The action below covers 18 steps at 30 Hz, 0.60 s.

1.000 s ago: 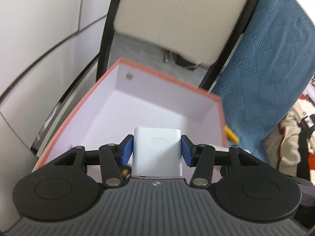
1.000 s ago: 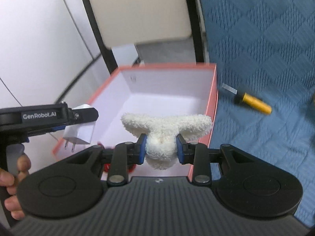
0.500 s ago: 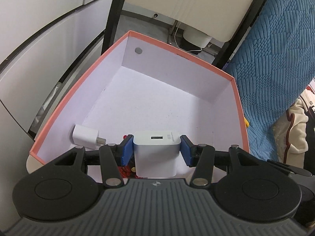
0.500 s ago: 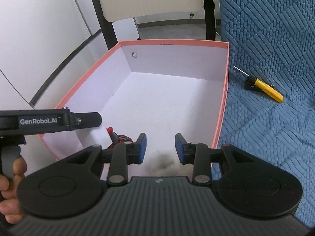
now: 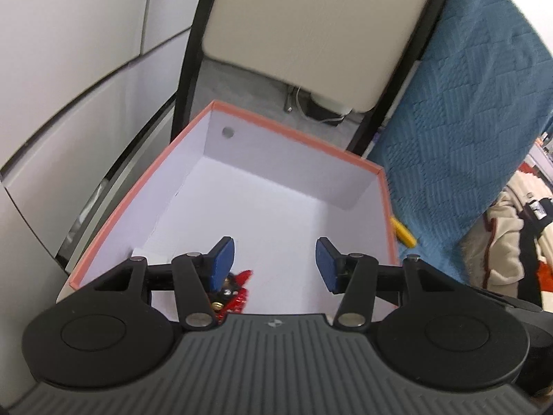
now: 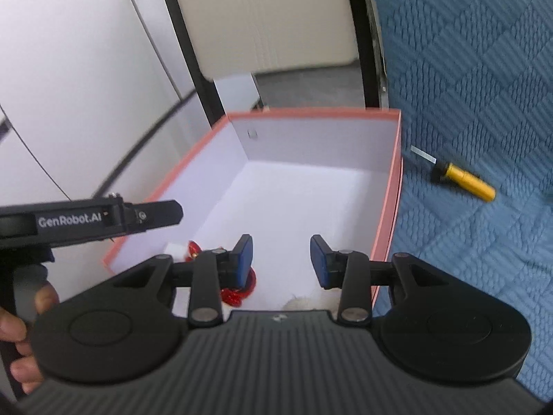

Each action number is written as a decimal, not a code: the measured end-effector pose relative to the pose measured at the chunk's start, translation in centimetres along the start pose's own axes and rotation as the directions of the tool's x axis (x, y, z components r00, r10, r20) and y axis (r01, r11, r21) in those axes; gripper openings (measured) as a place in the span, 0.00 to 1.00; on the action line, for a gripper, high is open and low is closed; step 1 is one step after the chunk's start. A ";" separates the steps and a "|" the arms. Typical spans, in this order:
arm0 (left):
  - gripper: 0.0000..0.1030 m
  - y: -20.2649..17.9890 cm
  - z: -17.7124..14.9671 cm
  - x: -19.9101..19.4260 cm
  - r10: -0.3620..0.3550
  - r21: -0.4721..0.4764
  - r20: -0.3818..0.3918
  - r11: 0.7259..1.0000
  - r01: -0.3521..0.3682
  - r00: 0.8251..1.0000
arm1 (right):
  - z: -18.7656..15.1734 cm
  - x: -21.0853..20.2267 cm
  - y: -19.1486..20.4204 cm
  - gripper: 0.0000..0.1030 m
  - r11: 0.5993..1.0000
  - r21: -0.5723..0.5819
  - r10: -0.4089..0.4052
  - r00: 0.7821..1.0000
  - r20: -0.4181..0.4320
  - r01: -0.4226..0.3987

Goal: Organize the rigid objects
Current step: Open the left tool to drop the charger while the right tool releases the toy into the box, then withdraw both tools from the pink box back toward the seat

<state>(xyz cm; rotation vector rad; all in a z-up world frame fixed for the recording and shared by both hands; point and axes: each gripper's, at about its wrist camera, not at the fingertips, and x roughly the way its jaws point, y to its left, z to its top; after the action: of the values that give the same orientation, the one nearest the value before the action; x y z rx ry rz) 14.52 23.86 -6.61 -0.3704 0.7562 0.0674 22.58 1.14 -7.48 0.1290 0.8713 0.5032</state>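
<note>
One open cardboard box [image 5: 356,162], white inside with a salmon-pink rim, sits beside a blue quilted cover [image 6: 484,103]; both grippers hang over its near end. The left gripper [image 5: 274,263] is empty, its two blue pads spread wide apart with only the box floor between them. The right gripper [image 6: 281,256] is likewise empty and spread, nothing between its pads. In the right wrist view the left gripper's black body, marked GenRobot.AI, crosses the frame on the left, held by one hand [image 6: 20,342] of which only fingers show. Contents visible in the box: one red item [image 5: 235,292] with gold parts, lying on the floor under the left pad of the left gripper, too hidden to identify; one small white block [image 6: 176,249] near the left wall; one white fluffy item [image 6: 304,302], mostly covered by the right gripper's body. Outside the box, one yellow-handled screwdriver [image 6: 463,178] lies on the blue cover, well apart from the right wall.
</note>
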 end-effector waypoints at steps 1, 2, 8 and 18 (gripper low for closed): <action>0.56 -0.5 0.0 -0.5 -0.004 0.004 0.011 1.000 0.004 1.000 | 0.1 -0.6 -0.1 0.39 1.000 -0.003 0.001 1.000 0.014 -0.001; 0.56 -1.0 0.0 -1.0 -0.006 0.011 0.021 1.000 0.006 1.000 | 0.3 -1.3 -0.2 0.39 1.000 -0.009 0.001 0.999 0.033 -0.001; 0.56 -3.9 0.0 -3.6 -0.026 0.038 0.070 0.999 0.024 0.997 | 1.0 -5.1 -1.3 0.39 1.000 -0.019 0.004 0.993 0.116 -0.002; 0.56 -9.7 -1.7 -6.8 -0.066 0.106 0.104 0.993 0.055 0.992 | 0.4 -10.4 -4.3 0.39 1.000 -0.015 -0.014 0.981 0.193 0.017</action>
<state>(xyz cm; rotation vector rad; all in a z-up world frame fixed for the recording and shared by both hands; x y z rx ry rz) 10.31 14.69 -0.15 -0.2890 0.6389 -0.0093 18.87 -7.51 -1.26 0.1530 0.6776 0.4751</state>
